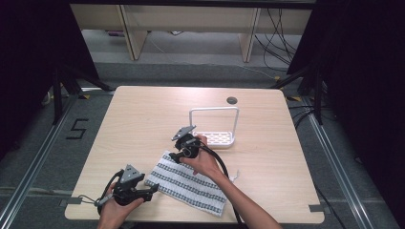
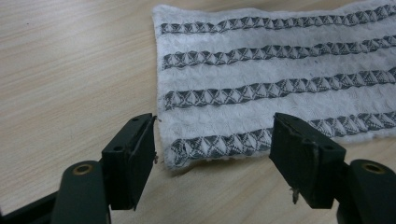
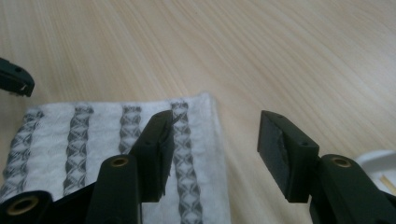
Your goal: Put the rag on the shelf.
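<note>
The left hand-held gripper sits low at the near left part of the light wooden desk, its jaws spread wide and holding nothing; in the left gripper view they frame the near corner of a white woven cloth with dark grey patterned stripes, which lies flat just ahead of them. The right hand-held gripper hovers at the cloth's far corner, jaws likewise spread apart and gripping nothing; in the right gripper view one jaw stands over the outermost stripe of the cloth and the other over bare wood beside its edge. The cloth stretches diagonally across the front middle of the desk, between the two grippers. Just behind the right gripper stands a white plastic tray with a perforated floor and a tall looped handle.
</note>
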`<action>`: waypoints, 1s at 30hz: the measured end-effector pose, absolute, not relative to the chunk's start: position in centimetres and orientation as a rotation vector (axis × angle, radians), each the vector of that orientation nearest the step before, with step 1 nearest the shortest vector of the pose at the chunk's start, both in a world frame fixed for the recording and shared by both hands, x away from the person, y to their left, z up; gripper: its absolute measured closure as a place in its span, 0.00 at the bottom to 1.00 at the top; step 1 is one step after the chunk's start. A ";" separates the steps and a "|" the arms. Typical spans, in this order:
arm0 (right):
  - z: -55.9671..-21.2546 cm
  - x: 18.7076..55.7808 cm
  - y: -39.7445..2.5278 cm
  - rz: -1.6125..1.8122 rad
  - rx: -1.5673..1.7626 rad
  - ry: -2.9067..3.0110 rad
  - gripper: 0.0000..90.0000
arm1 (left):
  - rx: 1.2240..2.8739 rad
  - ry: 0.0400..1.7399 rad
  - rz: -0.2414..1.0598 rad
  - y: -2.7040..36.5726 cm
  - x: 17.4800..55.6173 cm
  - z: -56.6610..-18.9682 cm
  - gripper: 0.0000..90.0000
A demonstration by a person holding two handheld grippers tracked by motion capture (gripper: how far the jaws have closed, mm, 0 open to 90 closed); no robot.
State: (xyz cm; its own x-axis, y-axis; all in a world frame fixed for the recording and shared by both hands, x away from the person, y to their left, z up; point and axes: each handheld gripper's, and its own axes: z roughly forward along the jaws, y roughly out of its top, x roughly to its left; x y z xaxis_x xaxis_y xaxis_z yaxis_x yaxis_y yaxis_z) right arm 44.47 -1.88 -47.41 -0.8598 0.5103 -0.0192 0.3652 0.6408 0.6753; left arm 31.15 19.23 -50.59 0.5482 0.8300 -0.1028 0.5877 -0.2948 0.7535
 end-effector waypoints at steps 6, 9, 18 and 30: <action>-48.0 45.5 -0.1 0.987 0.716 2.681 0.55 | 2.038 1.148 0.390 19.1 31.4 -50.6 0.35; -48.3 45.7 0.4 0.979 0.717 2.686 0.56 | 2.023 1.160 0.391 19.1 31.4 -50.7 0.36; -49.2 46.2 2.0 0.932 0.724 2.741 0.56 | 2.104 1.155 0.369 19.2 32.2 -50.7 0.41; -50.1 46.7 2.4 0.892 0.787 2.773 0.61 | 2.152 1.159 0.356 19.0 32.2 -51.1 0.47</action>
State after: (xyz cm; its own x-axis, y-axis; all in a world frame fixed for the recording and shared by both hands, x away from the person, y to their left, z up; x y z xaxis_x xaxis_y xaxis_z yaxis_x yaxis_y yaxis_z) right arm 46.70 2.35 -50.08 -0.8568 0.5141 0.0400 0.4410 0.6903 0.5736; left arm 32.25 19.00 -51.08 0.5706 0.8184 -0.0681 0.6389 -0.3902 0.6630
